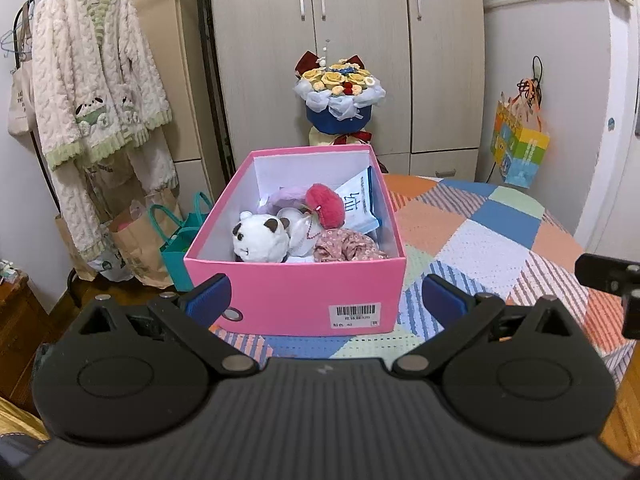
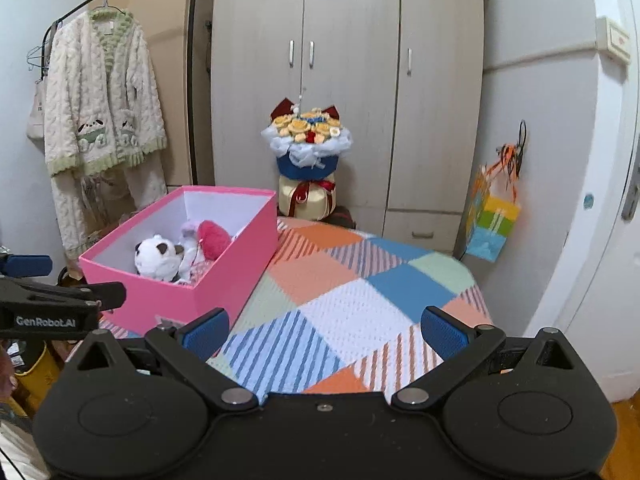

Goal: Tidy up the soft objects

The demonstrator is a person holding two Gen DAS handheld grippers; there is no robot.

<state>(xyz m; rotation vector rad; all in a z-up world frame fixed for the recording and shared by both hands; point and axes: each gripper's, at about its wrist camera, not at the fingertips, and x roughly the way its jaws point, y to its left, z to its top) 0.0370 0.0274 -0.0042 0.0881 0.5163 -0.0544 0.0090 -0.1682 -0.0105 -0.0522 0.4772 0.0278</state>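
An open pink box stands on the patchwork blanket. Inside lie a white panda plush, a red fluffy plush, a flowered pink cloth and a white packet. My left gripper is open just in front of the box's near wall, nothing between its blue pads. In the right wrist view the box sits to the left with the panda showing. My right gripper is open and empty over the blanket, right of the box.
A flower bouquet stands behind the box by the wardrobe. A fluffy robe hangs on a rack at left, with paper bags on the floor below. A colourful gift bag hangs on the right wall.
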